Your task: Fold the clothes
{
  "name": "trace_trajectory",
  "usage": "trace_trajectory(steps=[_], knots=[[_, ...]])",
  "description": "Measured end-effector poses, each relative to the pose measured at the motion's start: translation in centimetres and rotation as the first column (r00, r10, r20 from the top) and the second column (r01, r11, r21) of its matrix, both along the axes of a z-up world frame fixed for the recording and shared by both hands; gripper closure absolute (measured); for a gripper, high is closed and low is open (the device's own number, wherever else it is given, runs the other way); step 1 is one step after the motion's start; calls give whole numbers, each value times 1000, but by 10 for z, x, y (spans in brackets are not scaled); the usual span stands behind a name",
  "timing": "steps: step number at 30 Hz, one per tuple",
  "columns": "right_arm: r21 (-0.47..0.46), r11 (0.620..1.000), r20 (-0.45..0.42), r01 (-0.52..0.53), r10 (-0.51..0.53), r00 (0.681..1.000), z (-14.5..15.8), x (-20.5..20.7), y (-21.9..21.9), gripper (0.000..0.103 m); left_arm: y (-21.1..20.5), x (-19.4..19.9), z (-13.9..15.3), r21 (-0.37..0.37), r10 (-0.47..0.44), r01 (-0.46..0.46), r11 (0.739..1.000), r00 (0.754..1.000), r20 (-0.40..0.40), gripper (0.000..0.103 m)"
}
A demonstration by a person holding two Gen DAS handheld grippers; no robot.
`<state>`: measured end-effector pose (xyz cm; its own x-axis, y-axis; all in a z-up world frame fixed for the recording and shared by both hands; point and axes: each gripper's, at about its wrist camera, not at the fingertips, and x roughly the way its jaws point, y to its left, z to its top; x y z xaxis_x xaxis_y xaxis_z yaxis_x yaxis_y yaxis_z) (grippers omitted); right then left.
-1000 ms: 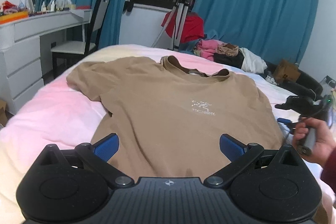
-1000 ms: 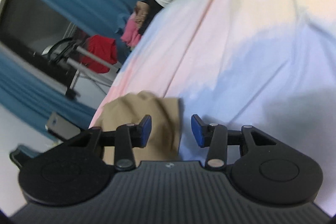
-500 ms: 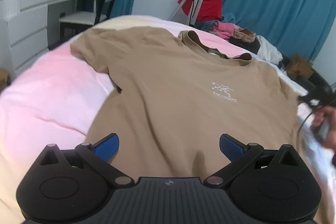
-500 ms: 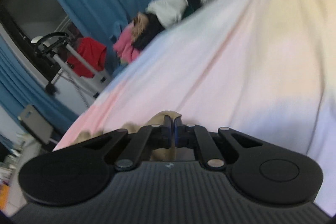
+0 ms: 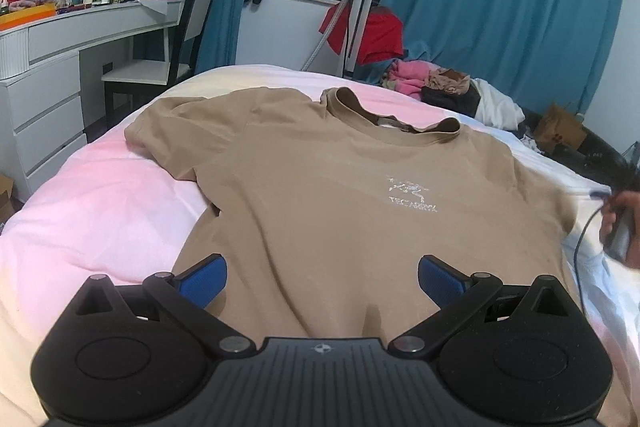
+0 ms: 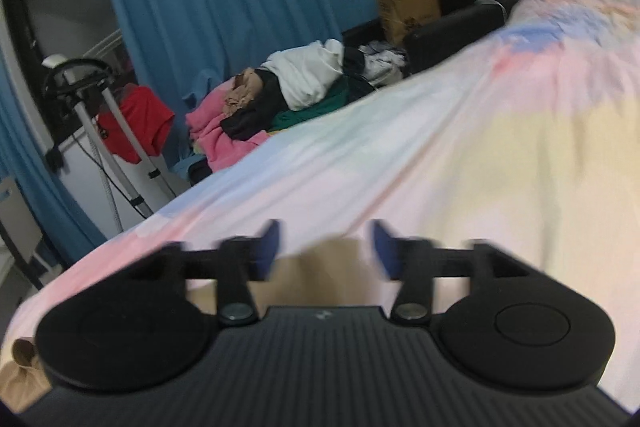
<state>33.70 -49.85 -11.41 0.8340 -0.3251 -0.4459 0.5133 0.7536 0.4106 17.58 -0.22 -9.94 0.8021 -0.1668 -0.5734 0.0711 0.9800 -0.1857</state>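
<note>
Since a moment ago our right gripper (image 6: 324, 247) went from pinched together to jaws opening again, nothing clamped, just a bit of the tan t-shirt (image 5: 340, 195) under them. We've got the left gripper (image 5: 322, 277) jaws wide apart at 6 o'clock over the shirt's hem, shirt flat on the bed (image 5: 100, 195).

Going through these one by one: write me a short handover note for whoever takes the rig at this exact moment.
Left claw: open, low over the hem of the tan T-shirt, gripping nothing.
Right claw: jaws opening, blurred; a bit of tan fabric lies between them, unpinched.
Shirt lies spread face up on the pastel bedspread, collar at the far end, sleeves out.
Done: laid flat. No fold is visible.
Left: every fold.
</note>
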Motion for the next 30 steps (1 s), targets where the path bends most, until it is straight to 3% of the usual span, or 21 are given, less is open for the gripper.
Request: trace_trajectory(steps=[6,9,12,13,14,17,20,23,30], knots=[[203,979,-3,23,-22,1000,-36,-43,8,40,5,-9,5,-19,7,-7,1000,1000,10,0],[272,962,-43,14,-2,999,-55,-45,11,49,8,-13,8,-30,8,-7,1000,1000,15,0],[338,941,-36,17,-5,999,-70,-37,8,69,7,-13,7,-32,9,-8,999,1000,14,0],[353,935,-36,18,-5,999,-74,-34,8,89,7,-12,6,-34,10,-10,999,1000,8,0],[351,936,-40,14,0,999,-75,-32,9,97,6,-10,4,-36,12,-12,999,1000,3,0],[289,957,-64,-5,25,998,-68,-30,12,99,5,-5,1,-41,15,-16,999,1000,-13,0],[107,991,-132,-78,92,987,-48,-30,11,99,5,-3,-2,-39,14,-15,999,1000,-20,0],[-68,988,-191,-139,124,974,-28,-30,12,100,4,-3,-2,-38,10,-10,999,1000,-14,0],[-157,977,-203,-143,109,973,-15,-45,15,98,4,-7,3,-18,7,-6,1000,1000,9,0]])
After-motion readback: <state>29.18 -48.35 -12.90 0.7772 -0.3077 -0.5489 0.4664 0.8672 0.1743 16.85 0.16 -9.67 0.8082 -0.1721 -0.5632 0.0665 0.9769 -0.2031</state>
